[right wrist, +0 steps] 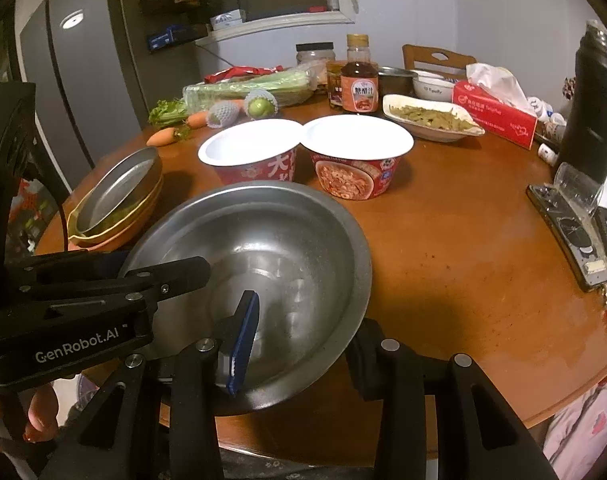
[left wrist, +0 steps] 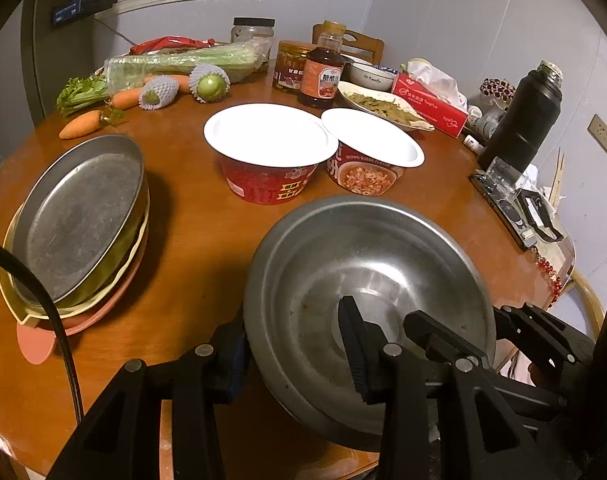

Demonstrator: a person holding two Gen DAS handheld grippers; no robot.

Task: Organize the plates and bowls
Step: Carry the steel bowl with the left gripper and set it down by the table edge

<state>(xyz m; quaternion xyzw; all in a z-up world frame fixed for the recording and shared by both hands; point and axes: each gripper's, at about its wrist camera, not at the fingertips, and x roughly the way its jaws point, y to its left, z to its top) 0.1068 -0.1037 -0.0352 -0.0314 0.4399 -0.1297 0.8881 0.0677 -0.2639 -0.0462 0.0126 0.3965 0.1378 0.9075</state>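
Both tongs clamped on the steel bowl rim

My left tongs (left wrist: 295, 344) grip the near-left rim of the large steel bowl (left wrist: 367, 280), one finger inside the bowl, the other outside under the rim. My right tongs (right wrist: 303, 336) grip the same bowl (right wrist: 263, 256) on its near-right rim, blue-padded finger (right wrist: 245, 340) inside, the other outside. Both clenched on the bowl. In the right view my left tongs (right wrist: 175, 276) reach in from the left side of the bowl. Bowl sits tilted at the near edge of the round wooden tabletop (left wrist: 175, 208); I cannot tell if it touches the wood.

Left of the bowl, well apart: a stack with a round steel plate (left wrist: 79, 220) on top, tilted, over a pale yellow dish (left wrist: 23, 304) and a pink plate (left wrist: 35, 344) at the bottom.

Beyond the bowl, two red instant-noodle bowls (left wrist: 271, 160) (left wrist: 371, 160) with white insides stand side by side, rims touching. Behind them: an oval dish of green vegetables (left wrist: 379, 106), a sauce bottle (left wrist: 321, 72), a red tissue box (left wrist: 427, 106), a small white bowl (left wrist: 369, 74). Carrots (left wrist: 81, 124) and celery (left wrist: 183, 62) at far left. Black flask (left wrist: 523, 116) at right.
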